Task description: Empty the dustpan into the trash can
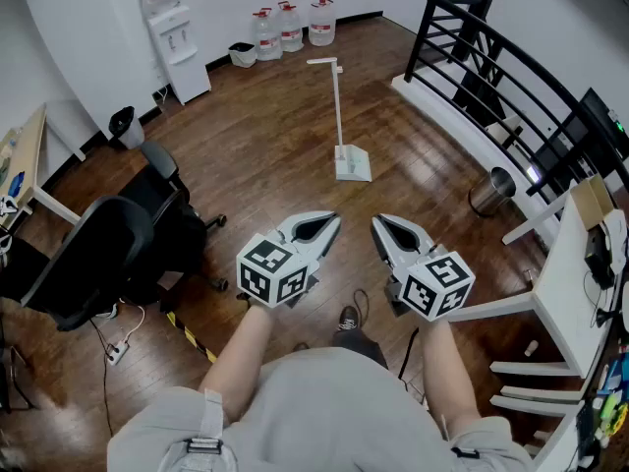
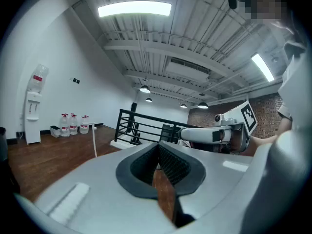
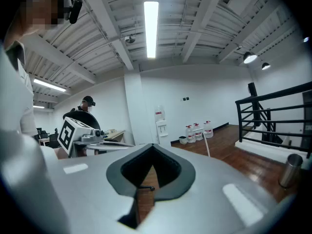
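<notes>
A white long-handled dustpan (image 1: 352,162) stands upright on the wooden floor, well ahead of both grippers. A small silver trash can (image 1: 488,192) stands to its right by the railing. My left gripper (image 1: 329,222) and right gripper (image 1: 381,222) are held side by side at waist height, both shut with nothing between their jaws. In the left gripper view the left gripper (image 2: 158,147) has its ribbed pads together, and the dustpan's handle (image 2: 94,140) shows far off. In the right gripper view the right gripper (image 3: 151,147) is shut too; the dustpan's handle (image 3: 206,145) and the trash can (image 3: 291,170) lie beyond it.
A black office chair (image 1: 108,244) stands at the left, with a power strip and cables on the floor by it. A water dispenser (image 1: 177,37) and water bottles (image 1: 290,28) line the far wall. A black railing (image 1: 511,77) and a white table (image 1: 580,293) bound the right side.
</notes>
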Demonstrator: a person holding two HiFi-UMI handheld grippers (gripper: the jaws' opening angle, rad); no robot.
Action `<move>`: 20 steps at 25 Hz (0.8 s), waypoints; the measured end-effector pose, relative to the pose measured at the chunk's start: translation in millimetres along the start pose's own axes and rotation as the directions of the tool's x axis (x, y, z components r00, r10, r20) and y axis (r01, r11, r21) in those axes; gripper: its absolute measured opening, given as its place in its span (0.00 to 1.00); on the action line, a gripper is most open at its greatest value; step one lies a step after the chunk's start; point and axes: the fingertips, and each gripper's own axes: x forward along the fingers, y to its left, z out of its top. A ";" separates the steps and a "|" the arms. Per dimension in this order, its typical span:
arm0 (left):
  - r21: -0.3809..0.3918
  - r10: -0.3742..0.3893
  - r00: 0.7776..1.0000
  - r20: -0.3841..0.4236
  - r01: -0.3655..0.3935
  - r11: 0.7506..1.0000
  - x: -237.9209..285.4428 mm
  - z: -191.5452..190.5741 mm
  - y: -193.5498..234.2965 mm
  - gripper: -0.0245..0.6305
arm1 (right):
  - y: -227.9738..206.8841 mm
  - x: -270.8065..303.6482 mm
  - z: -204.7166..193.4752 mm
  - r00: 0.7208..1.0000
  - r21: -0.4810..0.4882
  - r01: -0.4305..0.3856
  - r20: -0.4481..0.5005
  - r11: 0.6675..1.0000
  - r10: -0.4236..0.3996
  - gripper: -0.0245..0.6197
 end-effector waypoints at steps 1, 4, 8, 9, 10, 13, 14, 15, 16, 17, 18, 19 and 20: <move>-0.002 0.006 1.000 -0.002 -0.006 1.000 8.6 2.2 3.5 0.04 | -8.8 3.4 2.8 1.000 0.000 -0.006 -0.001 1.000 0.006 0.04; -0.002 0.013 1.000 -0.006 -0.013 1.000 33.7 7.1 11.6 0.04 | -34.9 12.3 10.0 1.000 0.001 -0.020 -0.003 1.000 0.020 0.04; 0.008 0.035 0.999 0.004 -0.035 0.999 67.6 19.2 25.0 0.04 | -72.4 27.2 25.1 0.999 -0.002 -0.046 0.014 0.999 0.047 0.04; 0.008 0.045 0.999 0.005 -0.046 0.999 76.1 23.1 28.3 0.04 | -81.2 30.5 29.5 0.998 -0.001 -0.056 0.016 0.998 0.056 0.04; 0.009 0.056 0.998 0.005 -0.056 0.998 84.4 27.2 31.3 0.04 | -89.4 33.8 33.9 0.998 -0.001 -0.067 0.017 0.998 0.067 0.04; 0.020 0.085 0.996 0.013 -0.085 0.996 104.8 41.3 40.2 0.04 | -108.7 45.4 46.9 0.994 -0.007 -0.105 0.022 0.994 0.105 0.04; 0.025 0.095 0.995 0.019 -0.095 0.995 110.4 46.7 44.0 0.04 | -114.8 49.8 51.1 0.993 -0.010 -0.114 0.026 0.993 0.115 0.04; 0.032 0.103 0.994 0.025 -0.104 0.994 115.9 52.2 48.5 0.04 | -121.6 54.4 55.6 0.992 -0.012 -0.119 0.030 0.993 0.119 0.04; 0.037 0.110 0.994 0.028 -0.111 0.993 121.4 57.2 53.3 0.04 | -128.7 59.2 59.9 0.992 -0.011 -0.121 0.033 0.993 0.121 0.04; 0.040 0.114 0.993 0.028 -0.115 0.993 126.5 60.8 58.6 0.04 | -135.4 64.2 63.4 0.992 -0.006 -0.122 0.036 0.993 0.122 0.04; 0.041 0.116 0.993 0.025 -0.117 0.992 131.0 62.7 64.3 0.04 | -141.7 69.4 65.3 0.992 -0.001 -0.122 0.038 0.992 0.122 0.04; 0.037 0.118 0.993 0.023 -0.119 0.992 135.1 63.3 70.8 0.04 | -147.7 75.1 65.7 0.992 0.005 -0.121 0.036 0.993 0.121 0.04; 0.032 0.118 0.993 0.020 -0.119 0.992 139.1 63.0 78.1 0.04 | -153.8 81.4 65.3 0.993 0.010 -0.117 0.033 0.993 0.117 0.04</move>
